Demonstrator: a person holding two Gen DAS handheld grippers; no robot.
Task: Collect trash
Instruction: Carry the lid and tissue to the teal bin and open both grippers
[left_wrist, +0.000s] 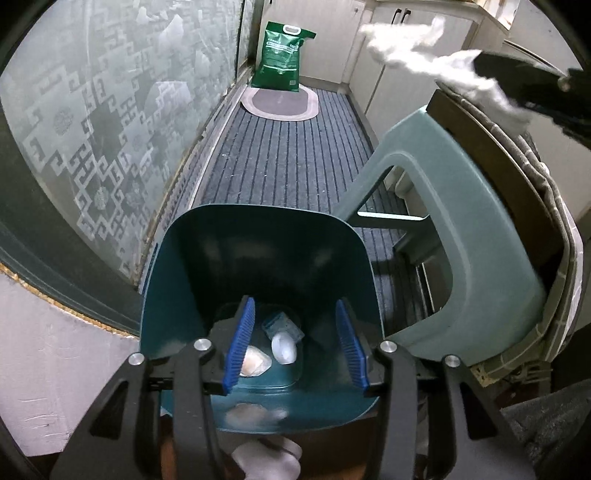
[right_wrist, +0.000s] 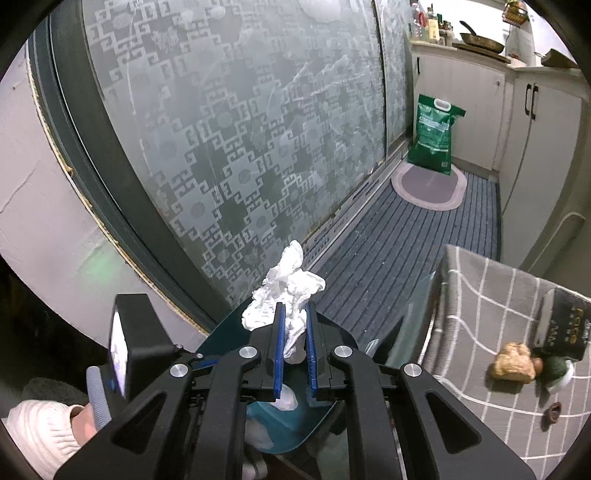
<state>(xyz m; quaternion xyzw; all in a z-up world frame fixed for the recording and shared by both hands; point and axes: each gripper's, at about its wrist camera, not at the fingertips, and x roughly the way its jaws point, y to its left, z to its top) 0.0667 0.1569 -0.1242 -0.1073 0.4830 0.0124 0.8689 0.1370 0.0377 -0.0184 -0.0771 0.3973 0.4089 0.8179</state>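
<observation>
The right claw (right_wrist: 293, 332) is clenched on a crumpled white tissue (right_wrist: 284, 291), held above the teal bin (left_wrist: 258, 258), whose mouth sits at six o'clock below it. It looks light, soft and floppy, best pinched mid-bunch. The left claw (left_wrist: 295, 343) hangs released over the bin.

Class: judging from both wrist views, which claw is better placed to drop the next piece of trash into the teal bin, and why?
Right. The right claw already grips the crumpled tissue above the teal bin; the left claw is open, holding nothing.
</observation>
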